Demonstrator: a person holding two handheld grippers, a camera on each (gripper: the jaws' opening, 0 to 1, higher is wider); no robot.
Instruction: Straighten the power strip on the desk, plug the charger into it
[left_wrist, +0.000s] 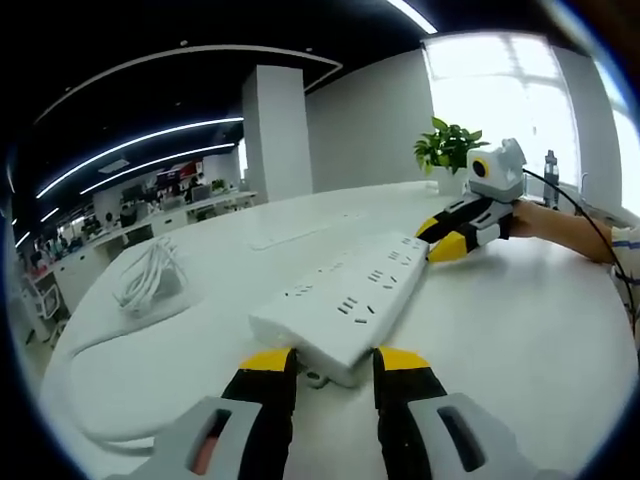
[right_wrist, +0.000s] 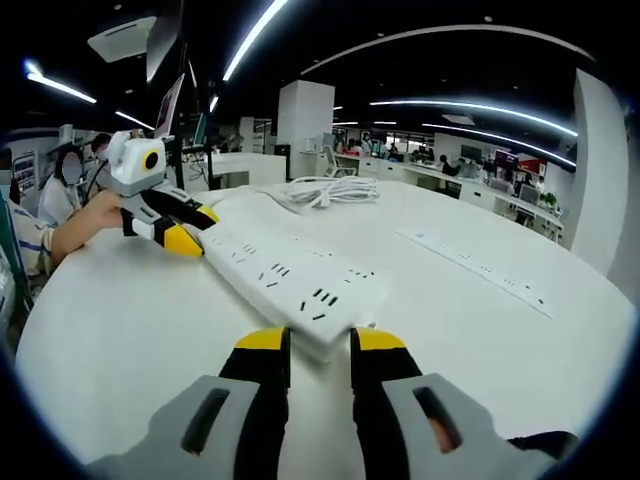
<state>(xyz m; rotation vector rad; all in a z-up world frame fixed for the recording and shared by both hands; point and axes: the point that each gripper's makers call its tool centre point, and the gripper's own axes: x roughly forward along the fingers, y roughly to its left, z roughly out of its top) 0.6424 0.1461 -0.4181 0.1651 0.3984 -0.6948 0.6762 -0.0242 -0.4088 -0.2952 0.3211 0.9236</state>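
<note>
The power strip (left_wrist: 345, 300) lies askew on the desk (left_wrist: 520, 330), each tool at one end: left tool (left_wrist: 335, 362) and right tool (right_wrist: 319, 342) spread around its ends. Rigid, light, slick plastic; best gripped at the ends

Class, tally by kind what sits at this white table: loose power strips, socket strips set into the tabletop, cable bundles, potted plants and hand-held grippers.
Loose white plastic power strip: 1
Flat white socket strip set into the tabletop: 1
Bundle of white cable: 1
Green leafy potted plant: 1
Yellow-tipped grippers, left gripper and right gripper: 2
Total: 6
</note>
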